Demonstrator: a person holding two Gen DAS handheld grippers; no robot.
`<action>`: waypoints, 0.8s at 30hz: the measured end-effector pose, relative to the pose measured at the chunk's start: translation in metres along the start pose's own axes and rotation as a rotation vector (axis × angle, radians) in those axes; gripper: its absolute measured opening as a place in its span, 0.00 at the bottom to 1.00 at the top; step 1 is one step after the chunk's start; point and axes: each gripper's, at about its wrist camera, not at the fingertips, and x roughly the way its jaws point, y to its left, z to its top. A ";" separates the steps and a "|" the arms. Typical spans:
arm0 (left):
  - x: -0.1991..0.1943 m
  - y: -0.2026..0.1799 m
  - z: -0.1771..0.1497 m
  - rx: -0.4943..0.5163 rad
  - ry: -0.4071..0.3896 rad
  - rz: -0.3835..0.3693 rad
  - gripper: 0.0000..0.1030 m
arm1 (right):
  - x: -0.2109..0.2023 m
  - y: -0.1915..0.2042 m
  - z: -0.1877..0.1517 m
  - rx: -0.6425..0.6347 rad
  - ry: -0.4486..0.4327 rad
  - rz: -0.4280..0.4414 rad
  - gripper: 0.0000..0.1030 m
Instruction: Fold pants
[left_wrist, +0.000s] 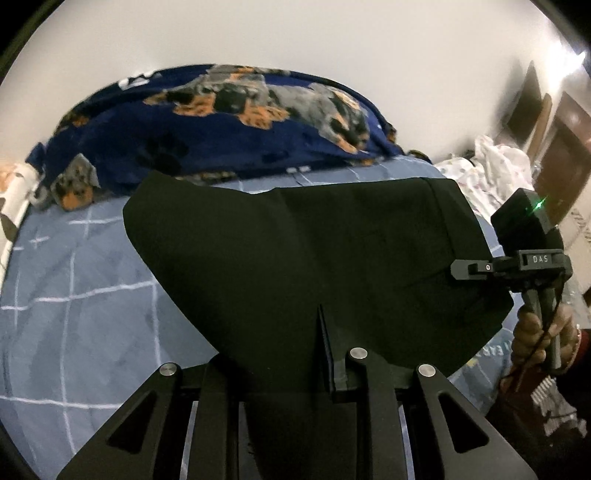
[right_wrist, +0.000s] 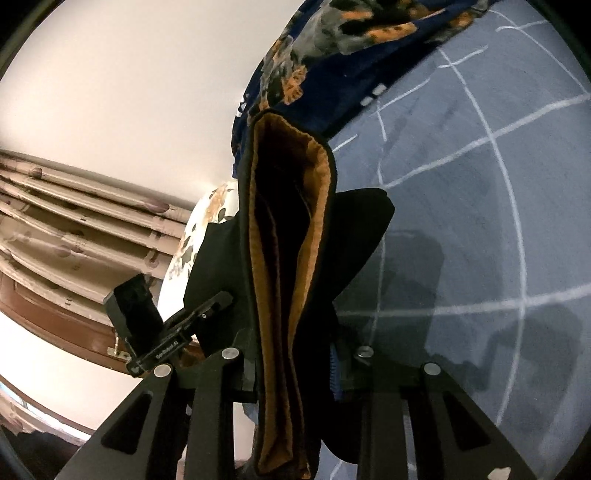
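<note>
- The black pants (left_wrist: 314, 258) are lifted above the blue grid-lined bed sheet (left_wrist: 74, 295), stretched between both claws; a fold looks under way.
- The left gripper (left_wrist: 332, 354) is nearly closed, pinching the near edge.
- The right gripper (left_wrist: 461, 266) clamps the right edge; its own view shows the tan-lined waistband (right_wrist: 288, 258) between narrow jaws.
- Next, I judge: carry the held edge across, keeping tension even.
- Readable: "DAS" on the right gripper.
</note>
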 end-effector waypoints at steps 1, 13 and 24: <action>0.001 0.002 0.002 0.000 -0.006 0.009 0.21 | 0.003 0.001 0.005 -0.002 0.000 0.002 0.25; 0.024 0.045 0.038 -0.024 -0.066 0.116 0.21 | 0.043 0.006 0.063 -0.024 -0.002 0.008 0.25; 0.047 0.084 0.061 -0.062 -0.066 0.170 0.20 | 0.080 -0.003 0.098 0.000 -0.005 0.029 0.25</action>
